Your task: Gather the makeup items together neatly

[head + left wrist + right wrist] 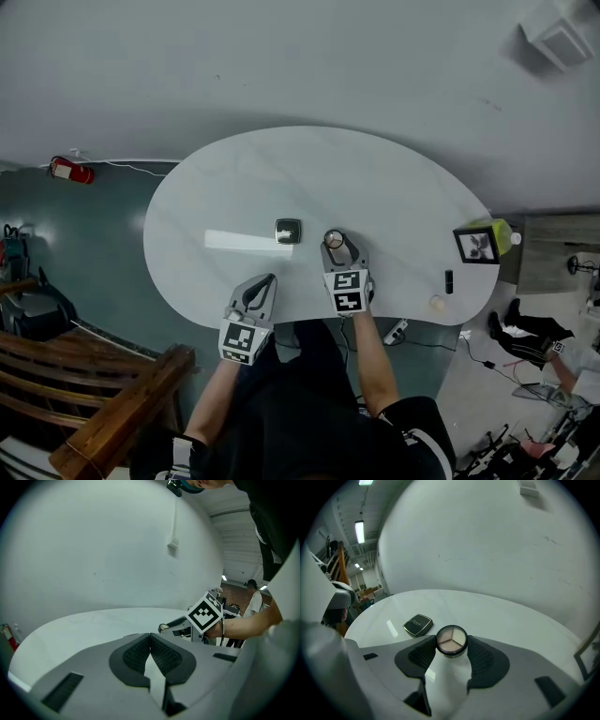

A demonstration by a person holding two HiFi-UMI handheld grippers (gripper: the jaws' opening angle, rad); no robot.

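A round compact (451,641) with three pale shades sits between the tips of my right gripper (451,645), whose pads press on its sides just above the white table (281,169). In the head view the round compact (334,239) and right gripper (335,242) are near the table's middle. A dark square compact (288,231) lies flat just to their left, also in the right gripper view as the square compact (417,625). My left gripper (267,279) hovers at the near table edge, shut and empty; its pads (161,653) meet.
At the table's right end stand a small picture frame (476,245) and a yellow-green object (502,234). A thin black tube (449,280) and a small pale round item (437,303) lie near that edge. A wooden bench (84,394) stands at lower left.
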